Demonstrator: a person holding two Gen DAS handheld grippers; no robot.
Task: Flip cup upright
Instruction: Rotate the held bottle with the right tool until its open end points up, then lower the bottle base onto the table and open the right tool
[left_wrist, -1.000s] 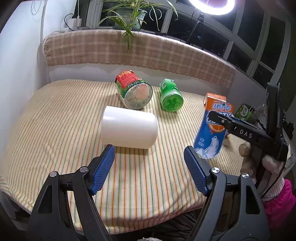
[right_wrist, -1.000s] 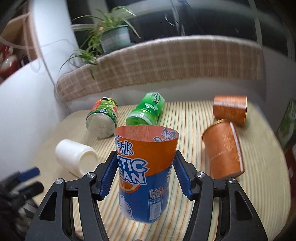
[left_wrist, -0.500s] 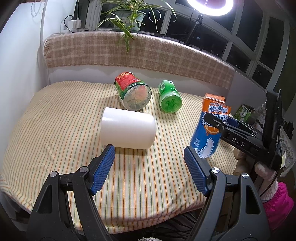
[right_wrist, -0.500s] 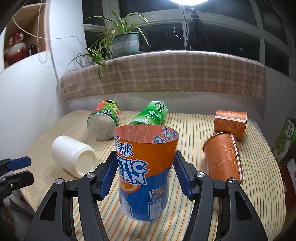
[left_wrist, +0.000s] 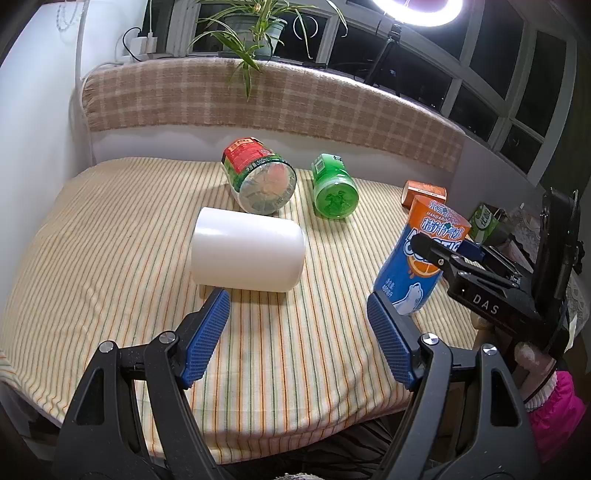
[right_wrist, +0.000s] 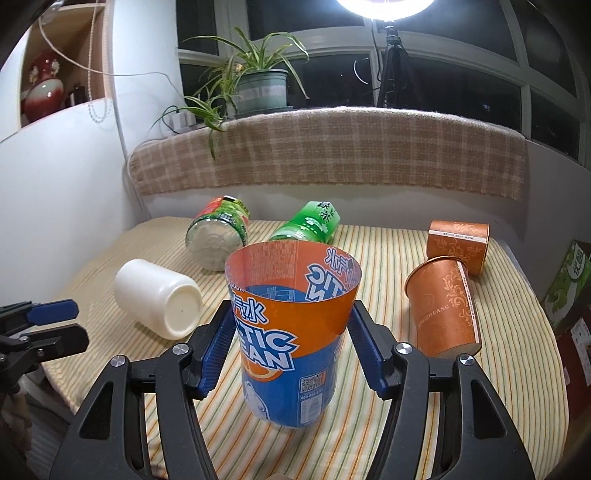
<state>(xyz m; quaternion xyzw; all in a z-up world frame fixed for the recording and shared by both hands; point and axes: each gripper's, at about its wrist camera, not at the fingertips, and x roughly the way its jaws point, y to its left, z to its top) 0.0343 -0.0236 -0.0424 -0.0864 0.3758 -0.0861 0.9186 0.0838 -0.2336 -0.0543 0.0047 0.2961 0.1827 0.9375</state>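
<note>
Striped tablecloth (right_wrist: 424, 424) under a ring light, dark windows behind. Right gripper (right_wrist: 291, 332): blue pads pinching the orange-and-blue cup (right_wrist: 291, 343), upright between the jaws, mouth up, base on the cloth. Left gripper (left_wrist: 295, 332): jaws spread, holding nothing. Just ahead of its left finger, a white cup (left_wrist: 247, 254) on its side.

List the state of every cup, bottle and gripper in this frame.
Orange-and-blue printed plastic cup: upright, mouth up, between right jaws.
White plastic cup: on its side.
Red-labelled clear jar: on its side.
Green plastic bottle: on its side.
Two orange paper cups: on their sides.
Left gripper: open, empty.
Right gripper: shut on cup.
</note>
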